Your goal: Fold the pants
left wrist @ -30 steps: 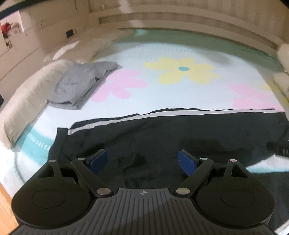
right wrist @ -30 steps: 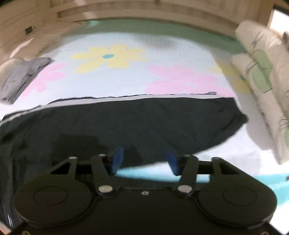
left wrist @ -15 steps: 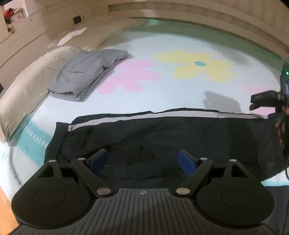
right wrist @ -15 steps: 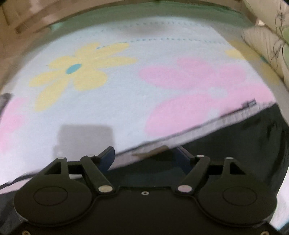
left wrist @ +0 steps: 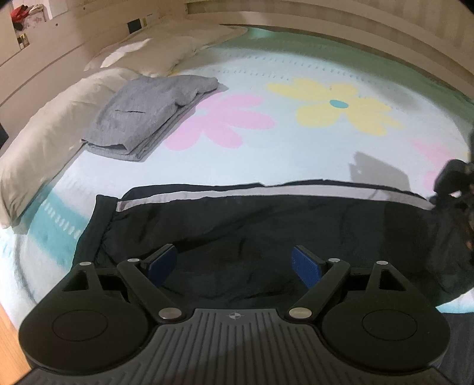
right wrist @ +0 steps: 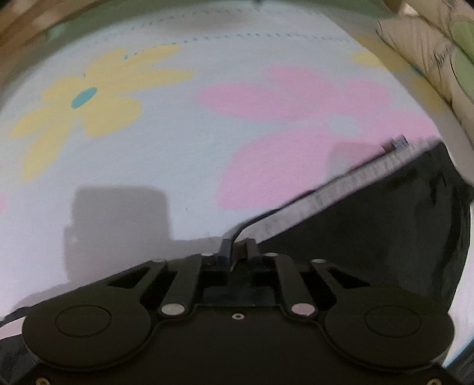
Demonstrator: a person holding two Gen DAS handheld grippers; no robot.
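From the left wrist view, the left gripper (left wrist: 234, 263) hovers low over the black pants (left wrist: 266, 231), its 2 blue-padded fingers (left wrist: 306, 265) spread wide with nothing between them. The pants lie flat across the near side of the bed (left wrist: 296, 160), a grey side stripe (left wrist: 237, 194) running along their far edge. The bedspread is pale blue-white with a pink flower (left wrist: 219, 121) and a yellow flower (left wrist: 340, 106) printed on it, plus a teal band toward the left edge. A folded grey garment (left wrist: 148, 115) sits toward the far left corner of the bed, beside cream pillows (left wrist: 59, 130) that line the left edge. Pale panelled walls (left wrist: 326, 17) curve around the far side. The right gripper (left wrist: 453, 183) shows blurred at the right edge, at the pants' stripe. From the right wrist view, the right gripper (right wrist: 235, 248) has its fingers closed together, pinching the striped edge of the pants (right wrist: 370, 225), which trail away to the right. Ahead lies the bedspread (right wrist: 177, 154) with the same flowers, and a patterned pillow (right wrist: 438, 47) rests at the far right corner.
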